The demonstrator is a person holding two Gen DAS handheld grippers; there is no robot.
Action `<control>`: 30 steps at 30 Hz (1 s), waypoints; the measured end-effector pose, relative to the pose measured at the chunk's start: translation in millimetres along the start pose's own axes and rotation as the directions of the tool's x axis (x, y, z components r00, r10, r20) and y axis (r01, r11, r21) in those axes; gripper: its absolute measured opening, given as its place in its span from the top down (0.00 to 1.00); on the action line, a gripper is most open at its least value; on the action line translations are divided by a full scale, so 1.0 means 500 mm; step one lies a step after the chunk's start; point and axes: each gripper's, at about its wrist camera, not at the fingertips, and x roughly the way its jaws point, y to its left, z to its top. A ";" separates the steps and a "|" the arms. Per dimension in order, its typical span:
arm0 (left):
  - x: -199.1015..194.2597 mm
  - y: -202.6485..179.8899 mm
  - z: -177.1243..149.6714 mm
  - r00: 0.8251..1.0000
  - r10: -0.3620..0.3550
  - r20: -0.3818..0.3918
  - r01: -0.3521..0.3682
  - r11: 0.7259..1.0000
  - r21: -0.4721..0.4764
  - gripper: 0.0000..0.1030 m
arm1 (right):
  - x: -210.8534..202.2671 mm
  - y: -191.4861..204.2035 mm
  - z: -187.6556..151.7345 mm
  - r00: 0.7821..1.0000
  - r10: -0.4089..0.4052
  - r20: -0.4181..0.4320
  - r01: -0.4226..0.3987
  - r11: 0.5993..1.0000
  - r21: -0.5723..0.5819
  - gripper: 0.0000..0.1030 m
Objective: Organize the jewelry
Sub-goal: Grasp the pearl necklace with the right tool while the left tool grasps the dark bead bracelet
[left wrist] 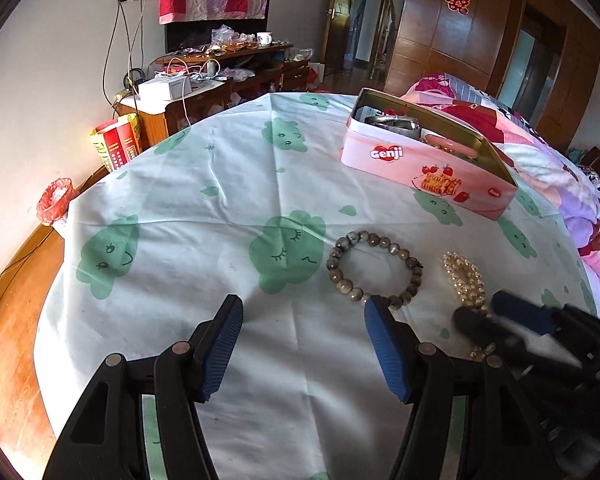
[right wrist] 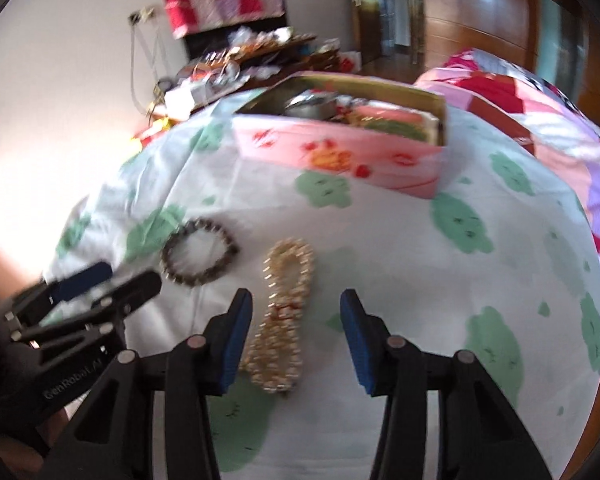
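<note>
Both tongs gape wide above the table's near edge.
Right gripper (right wrist: 296,308) straddles the pearl strand (right wrist: 286,316); left gripper (left wrist: 304,316) stands beside the brown bead bracelet (left wrist: 376,270); pink tin (left wrist: 428,160) toward the far edge.

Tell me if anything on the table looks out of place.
Two pieces lie loose on the cloth instead of in the open tin: the bead bracelet and the pearl strand, which is doubled over in a loop. Nothing looks spilled or damaged.
</note>
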 end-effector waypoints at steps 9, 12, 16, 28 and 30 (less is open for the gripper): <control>0.016 0.006 0.025 0.999 -0.050 -0.021 0.049 0.999 -0.018 0.38 | 0.006 -0.003 0.002 0.999 -0.030 -0.023 0.029 0.998 -0.054 0.82; 0.040 0.003 0.041 0.996 -0.074 -0.053 0.072 0.997 -0.035 0.38 | -0.001 -0.020 0.019 0.997 -0.071 0.028 0.073 0.996 -0.053 0.90; 0.058 -0.020 0.056 0.997 -0.032 -0.076 0.033 0.999 0.010 0.39 | 0.003 -0.049 0.027 0.997 -0.071 0.037 0.071 0.997 -0.002 0.90; 0.056 -0.047 0.049 0.996 -0.042 -0.075 0.050 0.994 0.095 0.93 | -0.001 -0.077 0.023 0.999 -0.011 0.039 0.008 0.998 0.065 0.87; 0.046 -0.045 0.051 0.997 -0.052 -0.053 0.056 0.996 0.074 0.93 | 0.002 -0.087 0.023 0.999 0.001 0.034 -0.004 0.996 0.090 0.86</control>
